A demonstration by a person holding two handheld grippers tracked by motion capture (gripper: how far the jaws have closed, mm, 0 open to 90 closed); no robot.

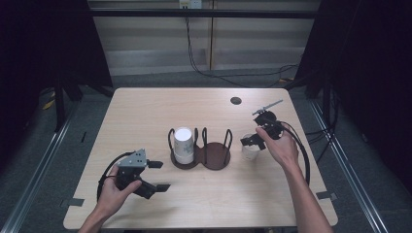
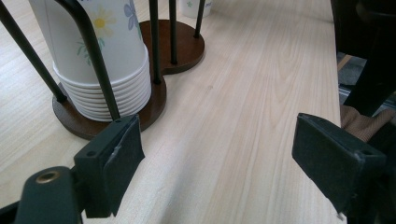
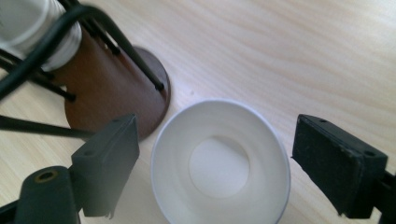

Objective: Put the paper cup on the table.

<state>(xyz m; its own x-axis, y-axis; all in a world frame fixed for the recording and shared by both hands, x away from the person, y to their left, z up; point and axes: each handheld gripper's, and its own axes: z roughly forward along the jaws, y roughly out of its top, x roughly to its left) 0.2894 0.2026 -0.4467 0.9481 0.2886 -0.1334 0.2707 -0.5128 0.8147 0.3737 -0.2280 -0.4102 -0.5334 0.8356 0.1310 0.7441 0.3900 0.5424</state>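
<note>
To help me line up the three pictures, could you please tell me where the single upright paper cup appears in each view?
High view: single cup, right of the cup holder, under the right gripper.
Left gripper view: top edge, behind the holder's rods.
Right gripper view: bottom centre, between open jaws.
Shared landmark: the holder's brown base.

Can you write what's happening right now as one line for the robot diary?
right tongs: open, above upright paper cup | left tongs: open, holding nothing | cup stack: in holder left side

Left gripper (image 1: 158, 175) and right gripper (image 1: 252, 141) gape wide.
</note>
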